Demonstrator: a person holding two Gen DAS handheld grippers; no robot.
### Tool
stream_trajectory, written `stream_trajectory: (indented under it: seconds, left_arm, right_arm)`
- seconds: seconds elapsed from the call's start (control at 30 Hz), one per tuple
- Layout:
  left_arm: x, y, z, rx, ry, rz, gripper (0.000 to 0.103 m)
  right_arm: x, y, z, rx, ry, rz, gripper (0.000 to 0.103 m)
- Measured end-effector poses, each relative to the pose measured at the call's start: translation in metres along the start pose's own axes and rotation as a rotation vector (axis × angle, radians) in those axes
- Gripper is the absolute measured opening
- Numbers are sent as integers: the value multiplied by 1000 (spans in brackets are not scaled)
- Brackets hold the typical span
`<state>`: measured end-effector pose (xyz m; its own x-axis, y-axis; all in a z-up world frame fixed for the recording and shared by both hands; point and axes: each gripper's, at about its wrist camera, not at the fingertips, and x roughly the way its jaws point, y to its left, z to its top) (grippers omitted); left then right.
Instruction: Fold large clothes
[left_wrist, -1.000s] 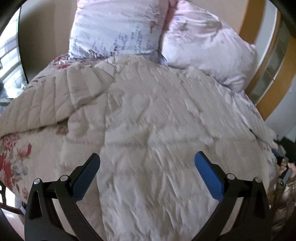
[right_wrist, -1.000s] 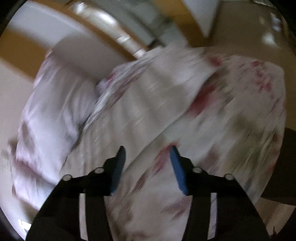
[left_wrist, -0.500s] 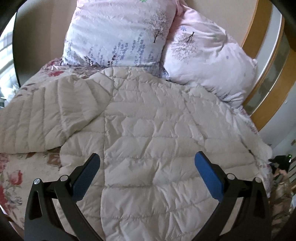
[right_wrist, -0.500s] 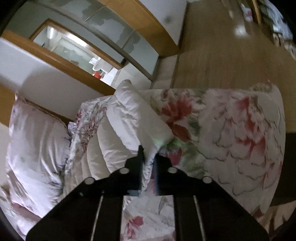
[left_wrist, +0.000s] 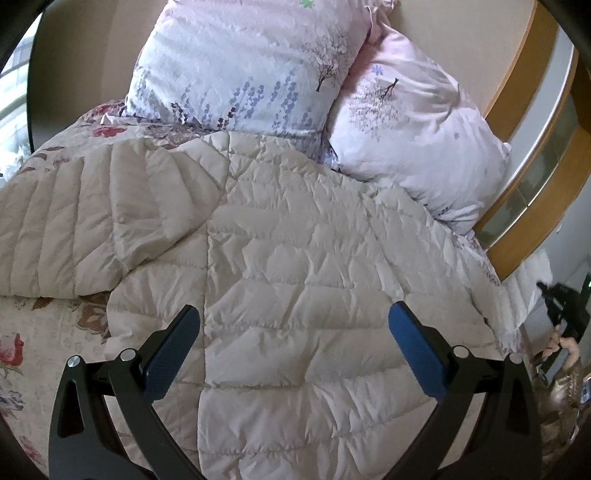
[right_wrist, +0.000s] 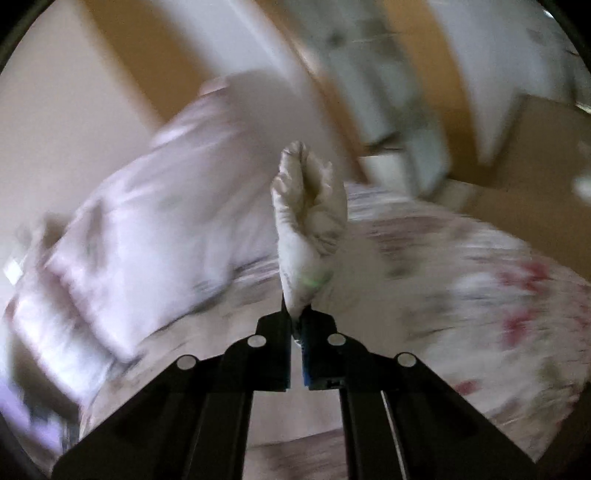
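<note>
A cream quilted down jacket (left_wrist: 295, 266) lies spread flat on the bed, one sleeve (left_wrist: 81, 214) stretched out to the left. My left gripper (left_wrist: 293, 332) is open and empty, hovering above the jacket's lower body. My right gripper (right_wrist: 297, 321) is shut on the end of the jacket's other sleeve (right_wrist: 308, 218), which sticks up from the jaws above the bed. The right wrist view is blurred by motion.
Two floral pillows (left_wrist: 251, 62) (left_wrist: 413, 133) lean against the headboard behind the jacket. A flowered bedspread (left_wrist: 22, 332) covers the bed (right_wrist: 498, 302). A wooden wardrobe frame (left_wrist: 532, 177) stands at the right. The other gripper and hand (left_wrist: 565, 325) show at the bed's right edge.
My right gripper closed on the sleeve end and lifted it off the bedspread, swinging toward the pillows. My left gripper stayed open and drew back slightly above the jacket.
</note>
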<state>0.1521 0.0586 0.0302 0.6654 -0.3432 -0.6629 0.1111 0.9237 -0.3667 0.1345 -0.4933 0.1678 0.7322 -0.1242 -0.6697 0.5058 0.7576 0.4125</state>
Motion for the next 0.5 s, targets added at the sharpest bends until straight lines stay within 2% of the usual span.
stream_trajectory:
  seconds: [0.13,0.2,0.3,0.4,0.5]
  left_arm:
    - [-4,2,2,-16,-22,-23,102]
    - [-4,4,2,-26,-24,-31,102]
    - [-4,9,3,-44,-23,-46,102]
    - [-4,13,3,-63,-19,-56,102]
    - [-4,15,2,-68,-16,-66,102]
  right_arm:
    - [8,94,-40,-198,112,206,5]
    - [19,129,-65,-261,182,274,5]
    - [40,167,-105,-331,299,331,5]
    - [61,192,-144,-366,406,345,5]
    - [75,212,-169,-387,470,355,5]
